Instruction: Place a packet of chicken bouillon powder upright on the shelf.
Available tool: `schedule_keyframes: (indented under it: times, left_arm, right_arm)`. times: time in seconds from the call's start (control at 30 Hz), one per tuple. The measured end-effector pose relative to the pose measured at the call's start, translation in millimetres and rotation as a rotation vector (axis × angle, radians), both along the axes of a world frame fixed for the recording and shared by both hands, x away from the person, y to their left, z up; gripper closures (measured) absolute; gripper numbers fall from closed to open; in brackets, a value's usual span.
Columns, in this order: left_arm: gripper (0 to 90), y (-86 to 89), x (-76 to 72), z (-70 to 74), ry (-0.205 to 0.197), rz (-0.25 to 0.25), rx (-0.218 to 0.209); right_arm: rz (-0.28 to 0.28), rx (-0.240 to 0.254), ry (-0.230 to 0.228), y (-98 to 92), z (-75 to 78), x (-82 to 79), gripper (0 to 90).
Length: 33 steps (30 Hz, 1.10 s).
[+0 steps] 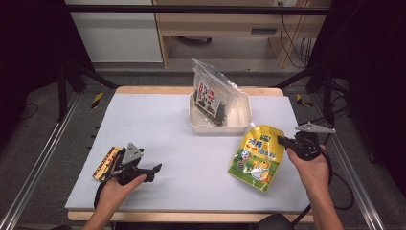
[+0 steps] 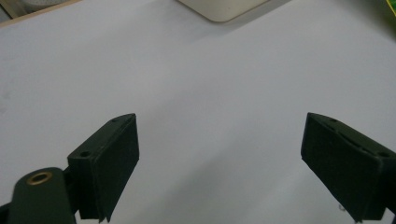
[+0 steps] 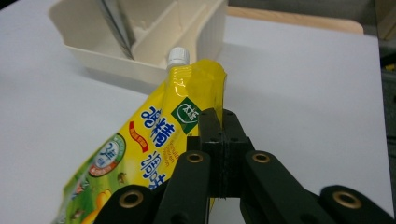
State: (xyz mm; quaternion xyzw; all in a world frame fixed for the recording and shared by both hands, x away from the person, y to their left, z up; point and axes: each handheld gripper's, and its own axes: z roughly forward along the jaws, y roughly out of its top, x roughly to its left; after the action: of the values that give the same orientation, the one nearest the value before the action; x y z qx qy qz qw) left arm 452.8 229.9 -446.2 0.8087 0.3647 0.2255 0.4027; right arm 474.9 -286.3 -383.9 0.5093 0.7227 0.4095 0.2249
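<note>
**Yellow pouch pinched at its edge**

My hands are working at the near edge of the worktop (image 1: 158, 120). The cream tray (image 1: 242, 117) is sitting by the far edge, a clear bag (image 1: 213, 93) standing in it. My right gripper (image 3: 219, 140) is clamping the yellow spouted pouch (image 1: 256, 155) near the right edge. My left gripper (image 2: 219, 158) is gaping wide, holding nothing, beside a small flat packet (image 1: 106, 162) near the left corner.

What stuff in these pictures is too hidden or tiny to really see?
- Yellow spout pouch: its bottom is cut off by the right gripper view's lower edge.
- Flat yellow-and-red packet: high view, partly hidden by the left tongs, print too small.
- Bag in the cream bin: label too small.
</note>
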Motion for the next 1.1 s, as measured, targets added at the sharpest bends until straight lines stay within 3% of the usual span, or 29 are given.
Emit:
schedule_keyframes:
  times: [0.3, 0.63, 1.1]
  left_arm:
    - [11.6, 0.0, -0.5, 1.0, 0.000, -0.006, -0.002]
    - [11.7, 0.3, -0.5, 1.5, 0.003, -0.013, -0.003]
    - [11.8, -1.8, -1.1, 1.2, 0.006, -0.031, 0.002]
  right_arm:
    - [0.104, -0.033, -0.044, 30.7, 32.5, 1.8, 90.0]
    - [0.162, -0.061, -0.062, 49.1, 46.3, 8.1, 90.0]
    - [0.285, -0.094, -0.087, 72.5, 63.2, 7.3, 90.0]
